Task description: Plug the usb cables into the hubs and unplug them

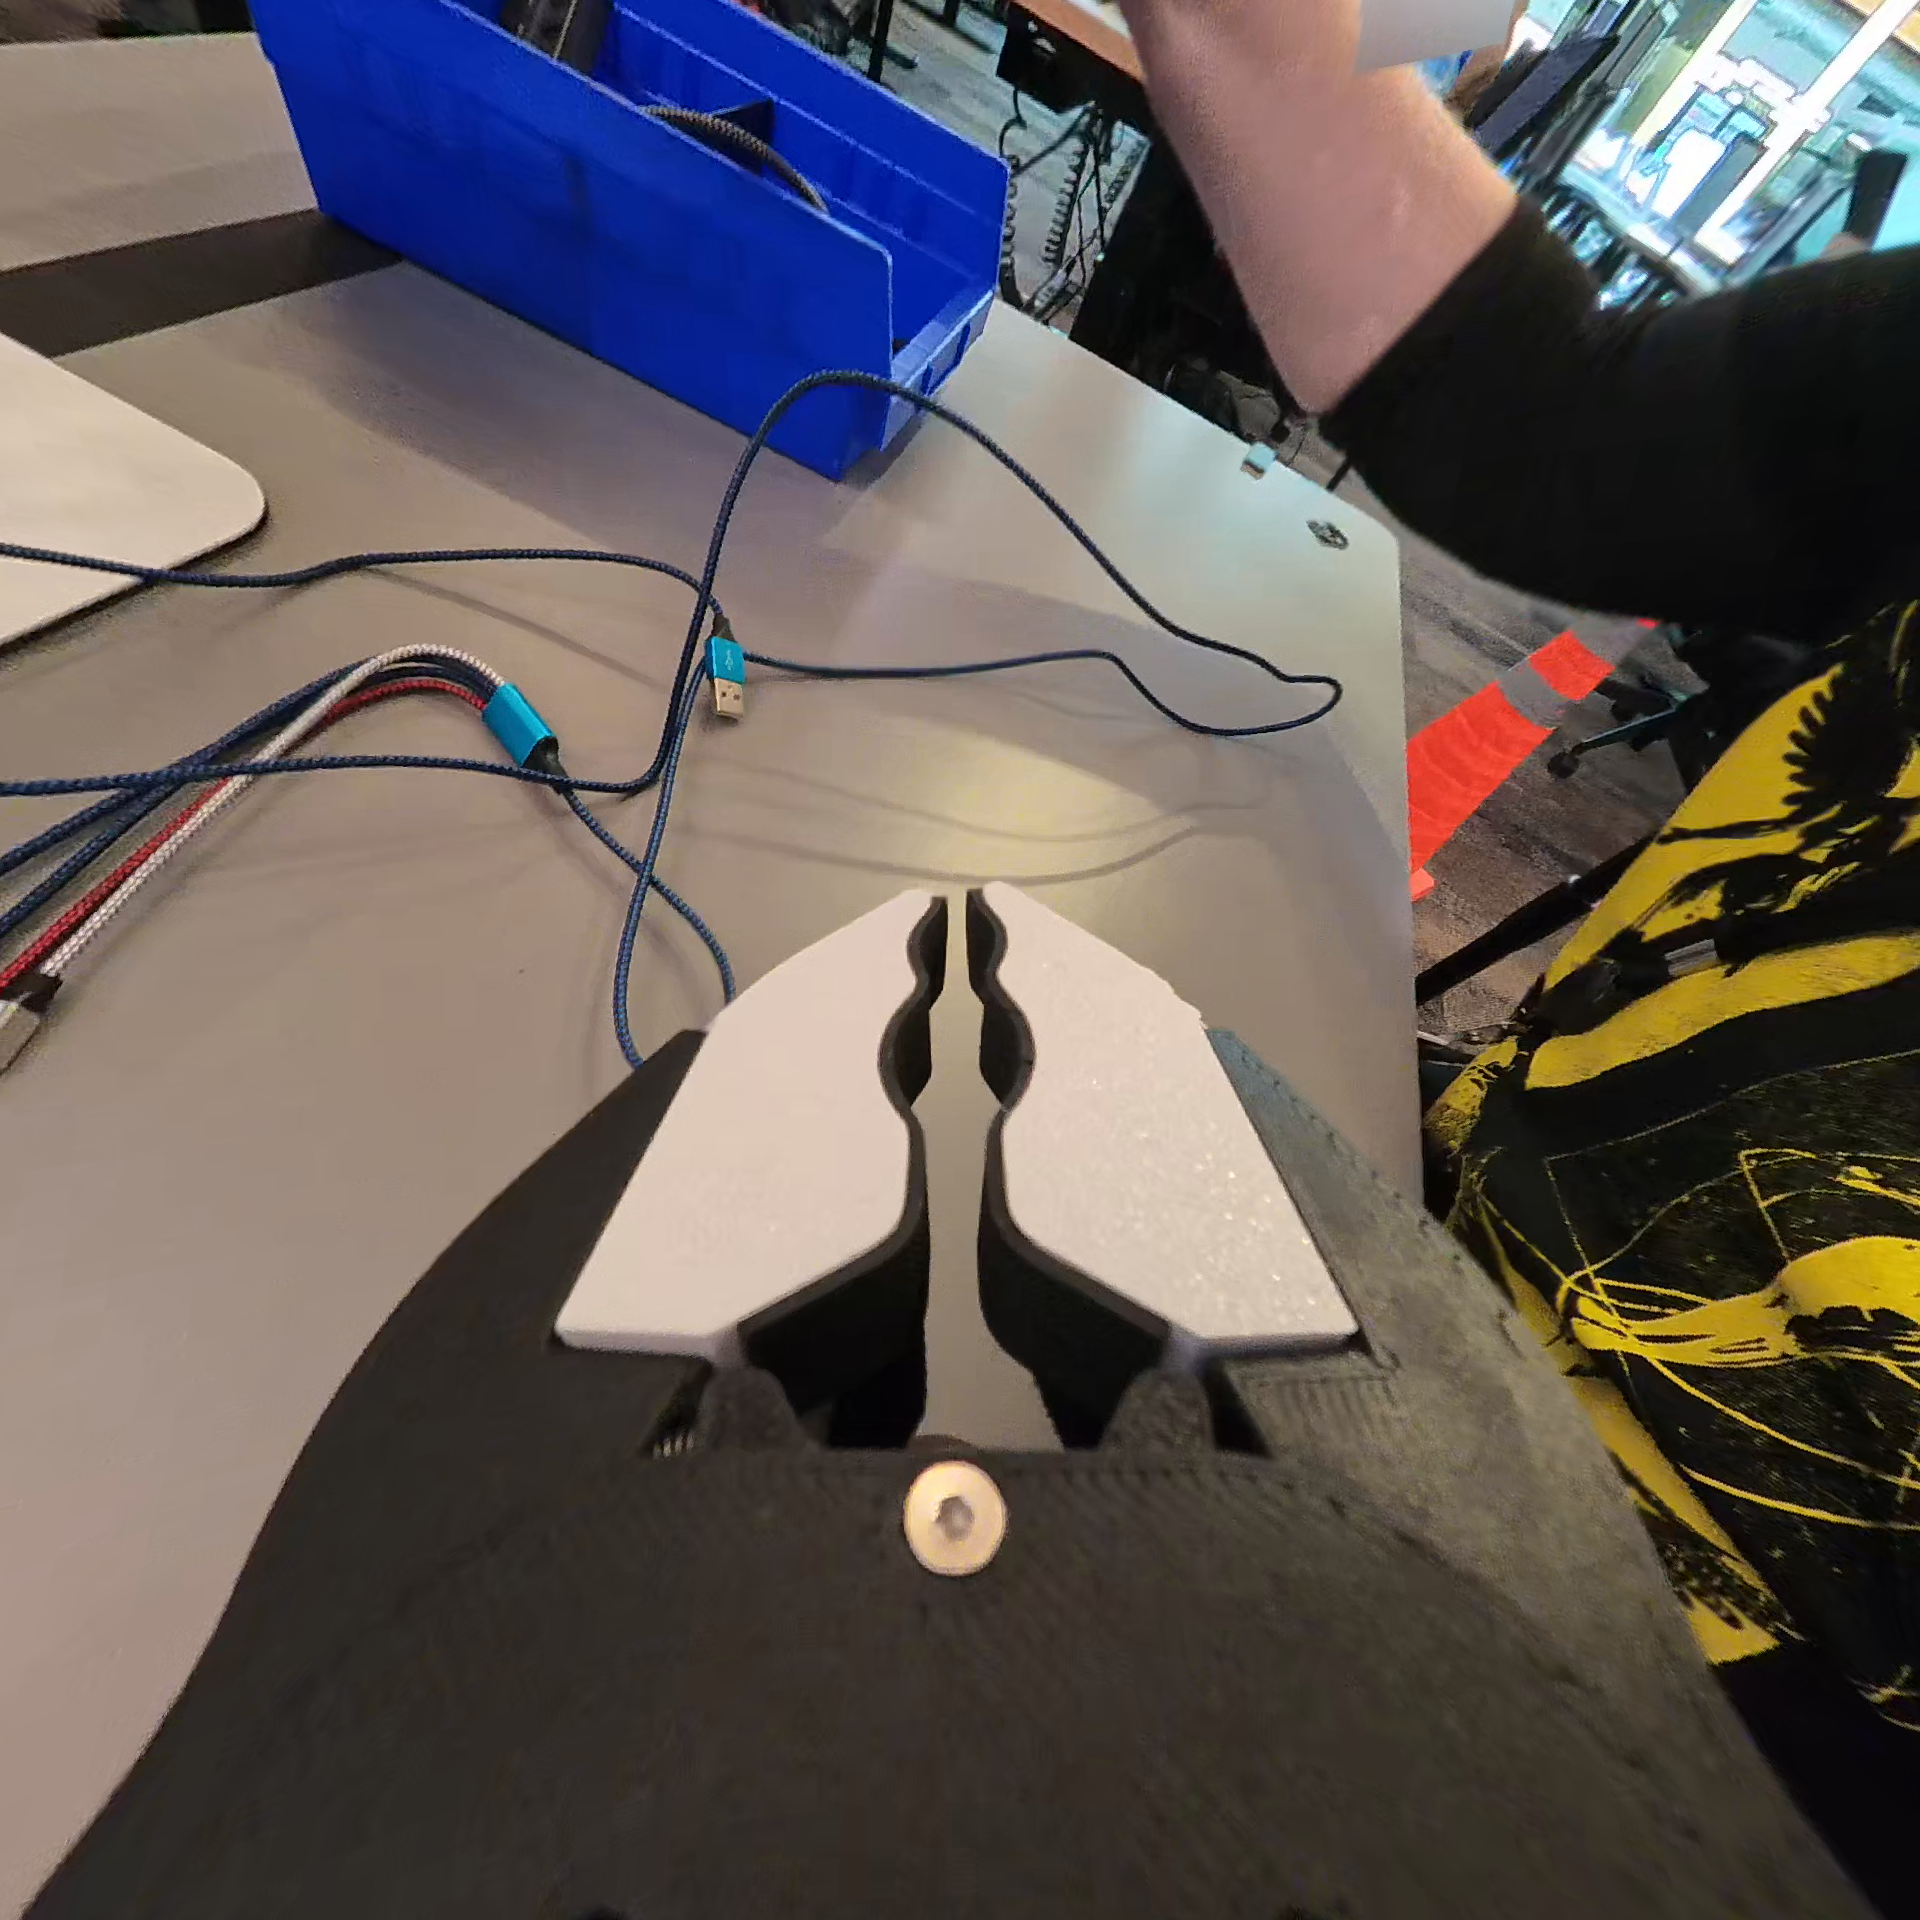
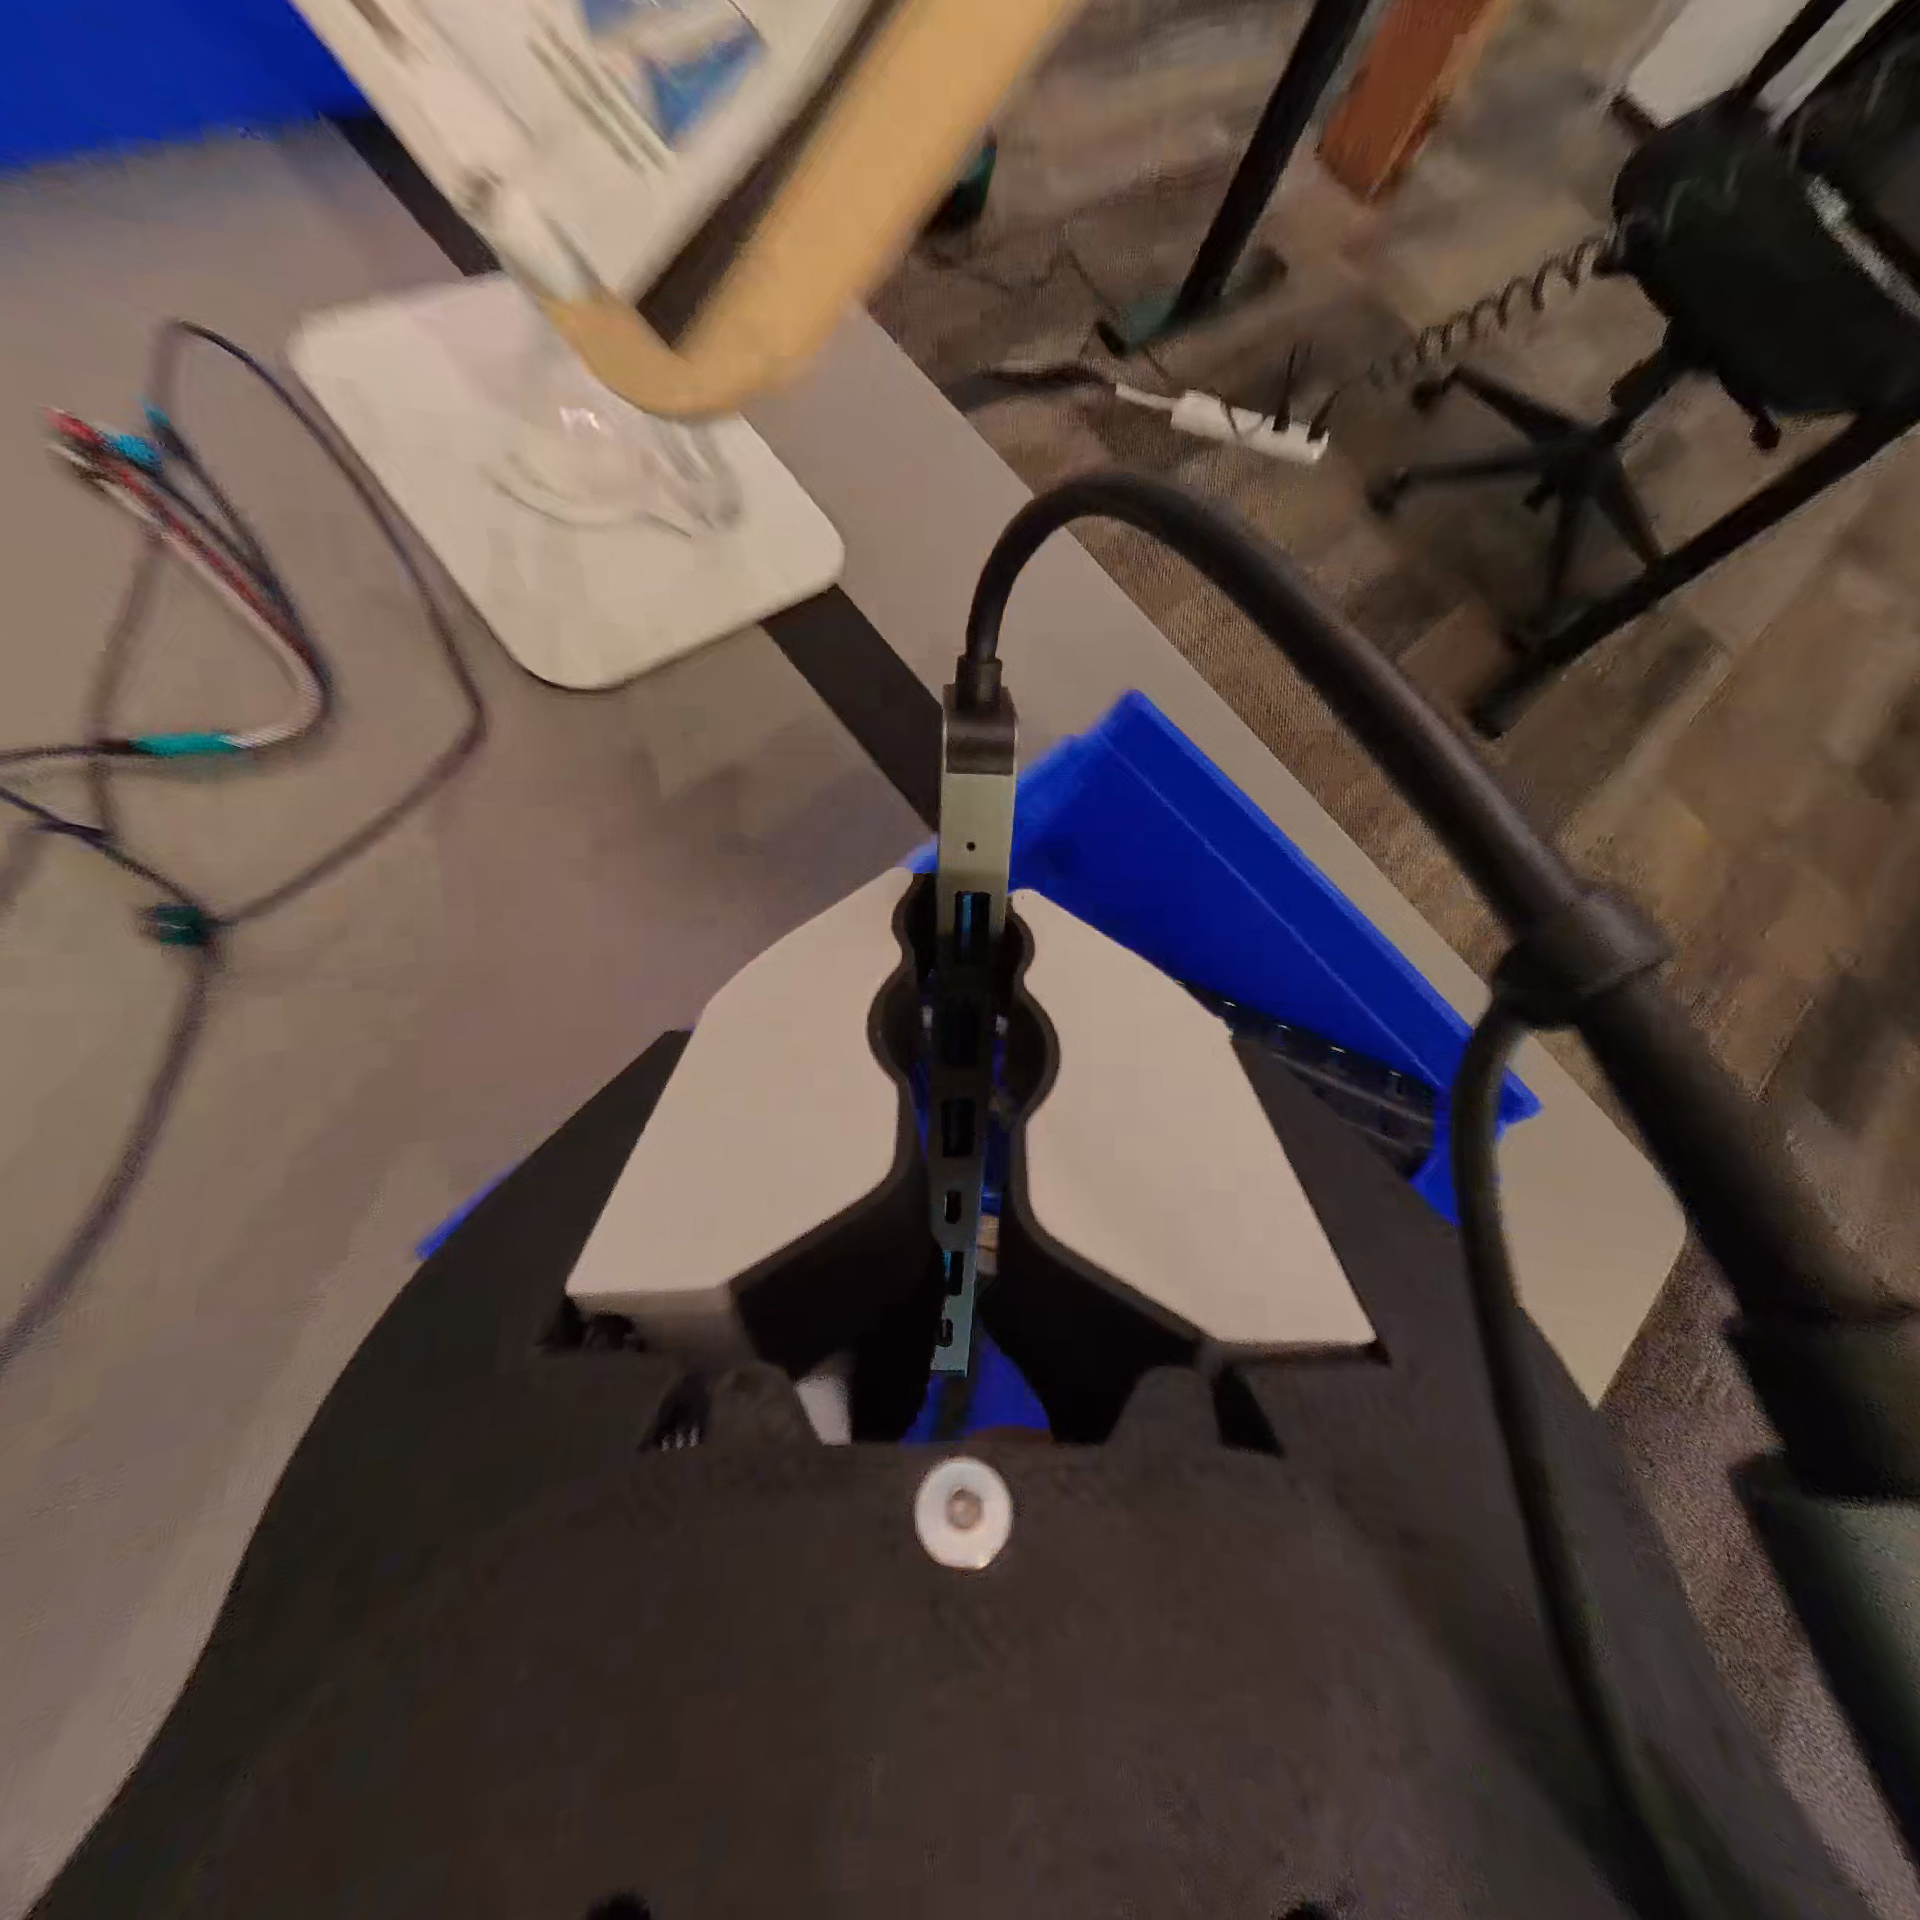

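Observation:
In the right wrist view my right gripper (image 2: 961, 894) is shut on a slim grey USB hub (image 2: 977, 821), held on edge with its ports facing me. The hub's thick black cable (image 2: 1247, 623) loops off its far end to the right. The hub hangs above a blue bin (image 2: 1195, 883). In the left wrist view my left gripper (image 1: 957, 896) hovers over the grey table (image 1: 1039, 623) with a narrow slit between its fingertips and nothing in it. A braided blue cable's teal USB plug (image 1: 726, 675) lies loose ahead of it. A teal multi-cable splitter (image 1: 516, 720) lies to the left.
The blue bin (image 1: 623, 208) stands at the table's far side with a braided cable inside. A white flat base (image 1: 94, 499) lies at the left. A person's raised forearm (image 1: 1351, 208) is at the upper right. The table edge runs along the right. Some 40 cm of space lies between my two pairs of fingers.

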